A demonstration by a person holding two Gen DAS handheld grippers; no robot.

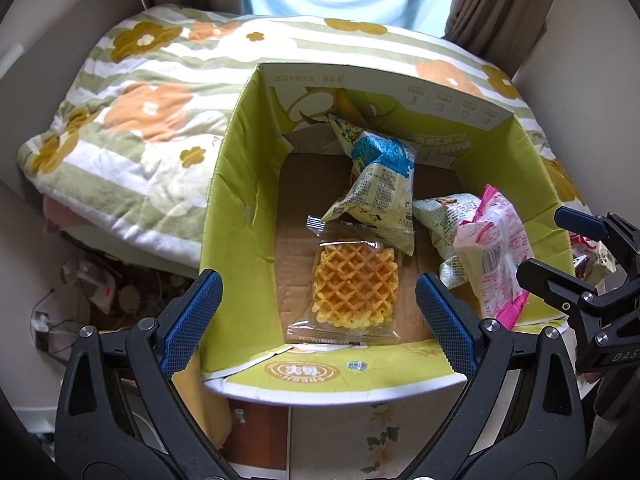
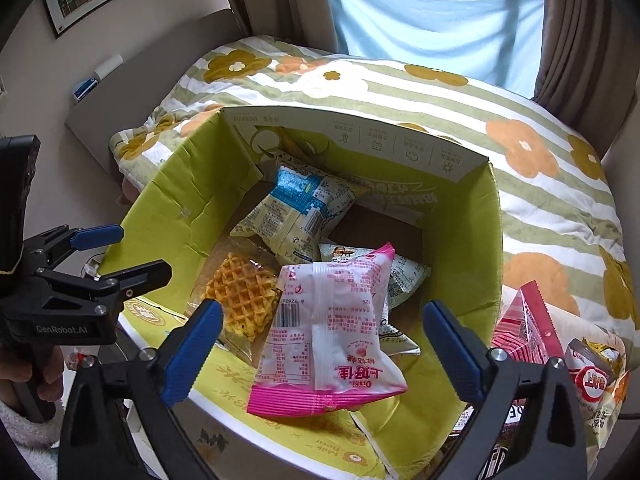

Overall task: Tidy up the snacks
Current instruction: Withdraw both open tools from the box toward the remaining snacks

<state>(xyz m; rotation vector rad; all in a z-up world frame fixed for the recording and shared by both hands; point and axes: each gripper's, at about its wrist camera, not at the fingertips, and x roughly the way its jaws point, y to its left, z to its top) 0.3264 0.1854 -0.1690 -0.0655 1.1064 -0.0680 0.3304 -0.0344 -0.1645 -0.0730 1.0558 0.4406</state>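
Observation:
A green cardboard box [image 1: 236, 184] stands open; it also shows in the right wrist view [image 2: 472, 248]. Inside lie a clear-wrapped waffle pack [image 1: 352, 284], a white and blue snack bag [image 1: 380, 176], a white and green bag [image 1: 444, 216] and a pink and white snack bag [image 2: 332, 328] leaning on the front wall. My left gripper [image 1: 318, 320] is open and empty over the box's near left edge. My right gripper [image 2: 322, 350] is open around the pink bag without squeezing it. In the left wrist view the right gripper [image 1: 560, 240] sits at the far right.
A flowered green striped quilt [image 1: 132, 128] lies on the bed behind the box. More snack packs [image 2: 560, 344] lie to the right of the box. Curtains [image 2: 580, 40] and a window are at the back. Clutter and cables lie on the floor [image 1: 92, 292] at left.

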